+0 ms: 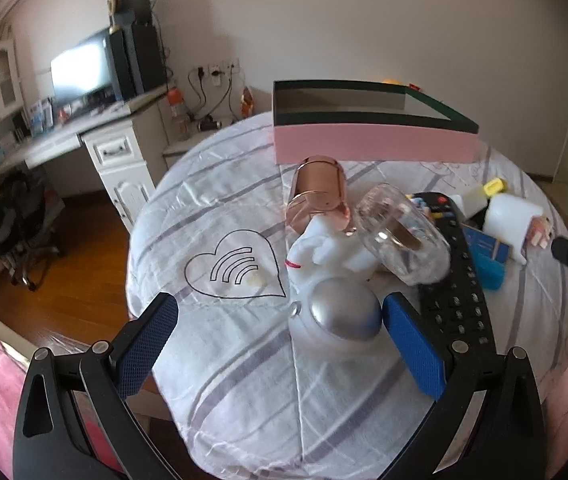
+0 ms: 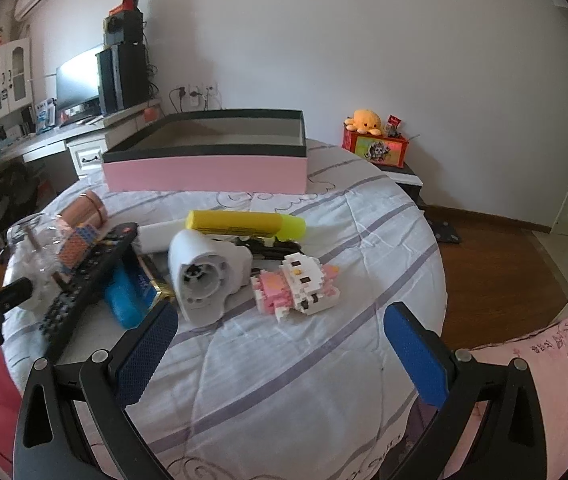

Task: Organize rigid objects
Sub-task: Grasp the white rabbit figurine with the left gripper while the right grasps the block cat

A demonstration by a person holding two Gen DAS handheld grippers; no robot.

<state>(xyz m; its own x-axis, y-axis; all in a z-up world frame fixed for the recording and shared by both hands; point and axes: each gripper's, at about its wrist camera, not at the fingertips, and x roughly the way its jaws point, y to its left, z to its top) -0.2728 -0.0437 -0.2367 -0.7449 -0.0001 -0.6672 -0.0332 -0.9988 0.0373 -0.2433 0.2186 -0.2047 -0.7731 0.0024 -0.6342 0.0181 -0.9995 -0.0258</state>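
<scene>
An open pink box with a dark rim (image 1: 376, 146) (image 2: 207, 174) stands at the far side of the round cloth-covered table (image 1: 243, 380). In the left wrist view my left gripper (image 1: 279, 344) is open, low over the table, with a white toy with a silver dome (image 1: 340, 316) close to its right finger. Behind the toy lie a rose-gold bottle (image 1: 320, 196), a clear jar (image 1: 400, 236) and a black remote (image 1: 460, 280). My right gripper (image 2: 279, 354) hangs open before a white plastic part (image 2: 203, 276) and a pink-white block figure (image 2: 296, 284). A yellow marker (image 2: 243, 224) lies behind them.
A blue object (image 2: 123, 296) and a small colourful cube (image 2: 77, 246) lie by the remote (image 2: 83, 284). A desk with a monitor (image 2: 77, 80) stands at back left. A red box with an orange plush (image 2: 374, 144) sits at back right. Wooden floor (image 2: 500, 272) surrounds the table.
</scene>
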